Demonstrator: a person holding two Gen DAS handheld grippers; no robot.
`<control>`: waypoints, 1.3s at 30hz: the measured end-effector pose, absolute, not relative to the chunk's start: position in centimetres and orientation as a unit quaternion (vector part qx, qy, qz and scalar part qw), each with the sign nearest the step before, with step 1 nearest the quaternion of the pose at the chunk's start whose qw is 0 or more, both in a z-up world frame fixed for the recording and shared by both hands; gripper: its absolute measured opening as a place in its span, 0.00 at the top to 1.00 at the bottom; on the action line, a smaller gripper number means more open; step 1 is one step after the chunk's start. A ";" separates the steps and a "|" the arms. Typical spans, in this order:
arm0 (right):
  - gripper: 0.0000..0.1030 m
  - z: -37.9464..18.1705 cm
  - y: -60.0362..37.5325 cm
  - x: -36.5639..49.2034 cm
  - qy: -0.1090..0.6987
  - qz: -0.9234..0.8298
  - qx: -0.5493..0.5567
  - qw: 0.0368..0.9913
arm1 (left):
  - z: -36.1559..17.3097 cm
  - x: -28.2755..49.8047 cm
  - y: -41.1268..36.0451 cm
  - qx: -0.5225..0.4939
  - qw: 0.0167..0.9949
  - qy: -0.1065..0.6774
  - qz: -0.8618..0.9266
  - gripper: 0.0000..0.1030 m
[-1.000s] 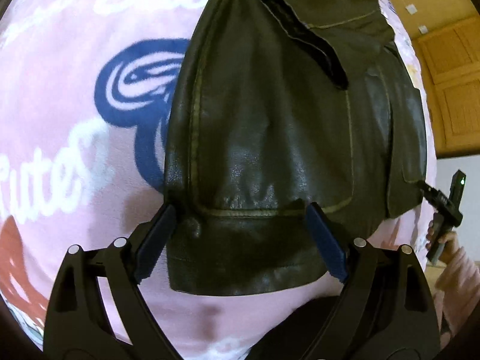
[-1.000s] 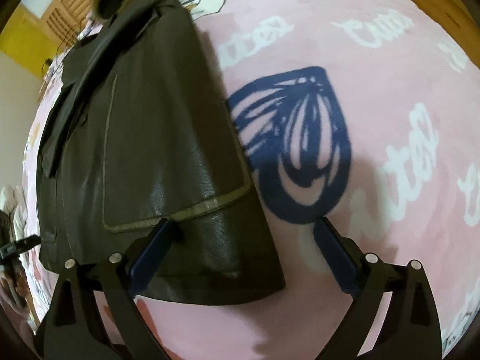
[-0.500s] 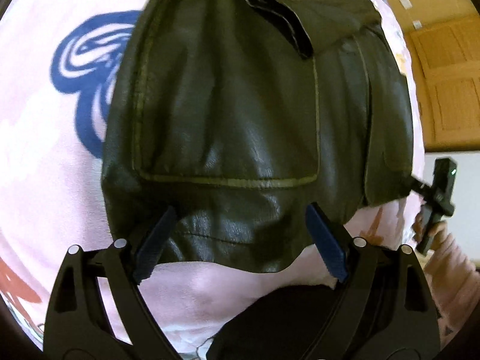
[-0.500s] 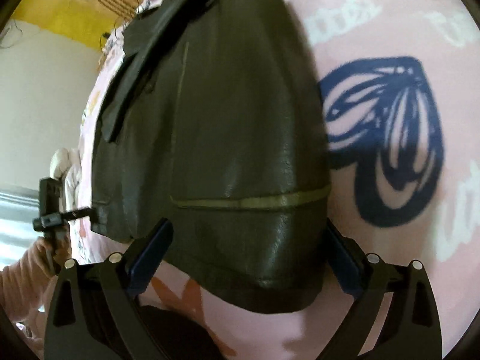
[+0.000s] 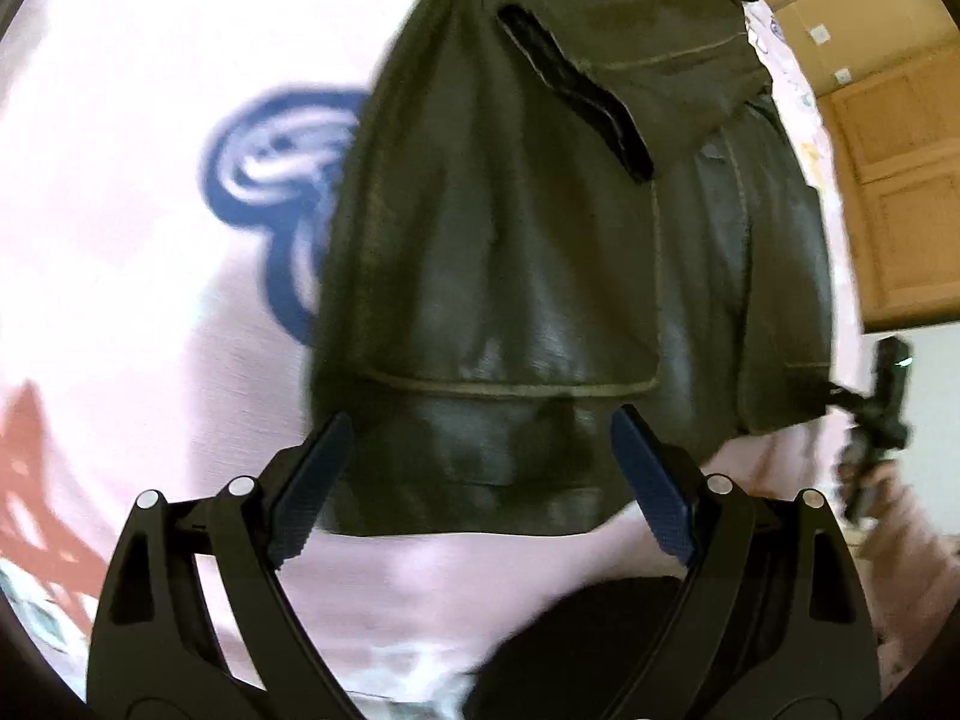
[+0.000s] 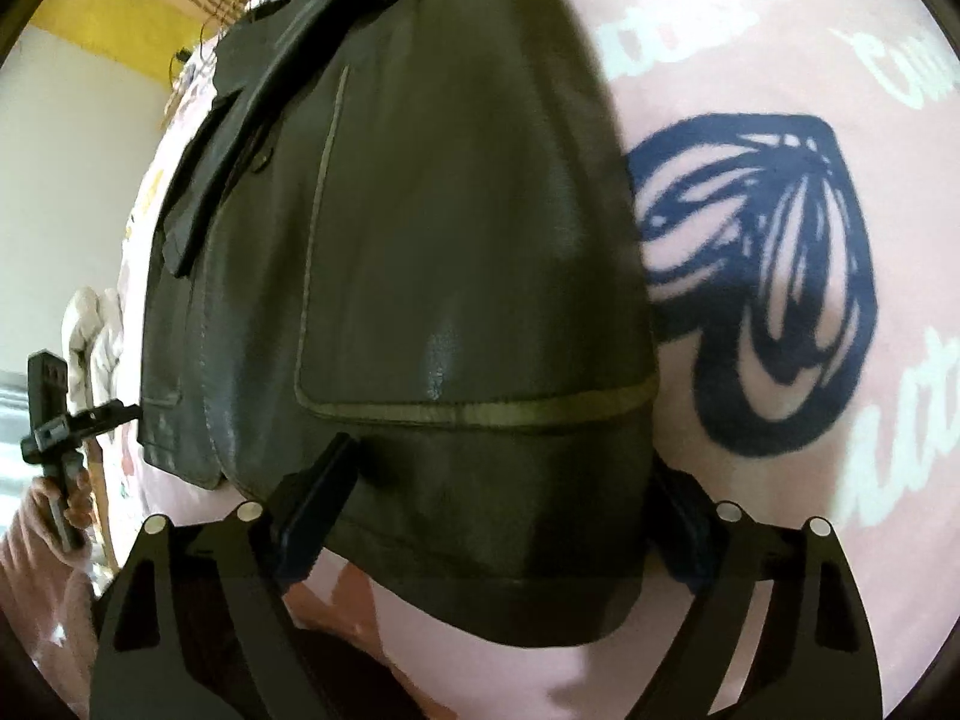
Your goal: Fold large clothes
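**Two claws at the hem of a dark leather jacket on a pink blanket**

A dark olive-black leather jacket lies spread on a pink blanket printed with navy swirls and white lettering. The jacket stretches away from both cameras, its bottom hem nearest, its collar and lapels at the far end.

In the left wrist view, the left claw is spread wide, its blue pads standing at either side of one lower corner of the jacket. The pads do not press the leather. This picture is blurred. A pocket slit and pale piped seams show on the jacket panel. At the right edge, a hand in a pink sleeve grips the other tool's handle.

In the right wrist view, the right claw straddles the jacket's other lower corner. Its jaws have just been closing, with the hem between them. The left finger lies against the leather; the right one is mostly hidden behind the hem, so a firm pinch cannot be told. A navy butterfly-like print lies just beside the jacket.
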State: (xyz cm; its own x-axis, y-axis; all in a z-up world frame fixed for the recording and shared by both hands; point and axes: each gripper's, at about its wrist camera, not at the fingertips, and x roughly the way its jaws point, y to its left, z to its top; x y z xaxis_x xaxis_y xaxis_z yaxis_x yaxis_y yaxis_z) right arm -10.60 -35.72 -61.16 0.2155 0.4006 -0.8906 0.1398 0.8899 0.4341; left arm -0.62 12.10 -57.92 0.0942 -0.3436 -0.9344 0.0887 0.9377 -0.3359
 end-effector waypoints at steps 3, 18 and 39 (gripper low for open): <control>0.17 -61.2 -36.0 -10.8 0.618 0.084 0.227 0.748 | -58.8 -0.4 12.2 -0.055 0.734 0.661 -0.147 0.17; 0.80 -60.7 -33.2 -10.2 0.629 0.087 0.204 0.745 | -60.3 -0.3 12.7 -0.101 0.720 0.671 -0.147 0.86; 0.91 -43.8 -31.3 -13.3 0.438 0.160 0.364 0.806 | -40.5 -2.2 10.6 -0.124 0.836 0.477 -0.242 0.96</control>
State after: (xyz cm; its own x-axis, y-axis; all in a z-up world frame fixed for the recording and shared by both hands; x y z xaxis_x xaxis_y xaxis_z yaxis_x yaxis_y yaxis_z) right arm -13.26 -31.27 -43.75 0.5647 0.5776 -0.5895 0.0609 0.6832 0.7277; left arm -2.23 10.64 -40.51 0.4282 -0.5235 -0.7366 0.2870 0.8517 -0.4384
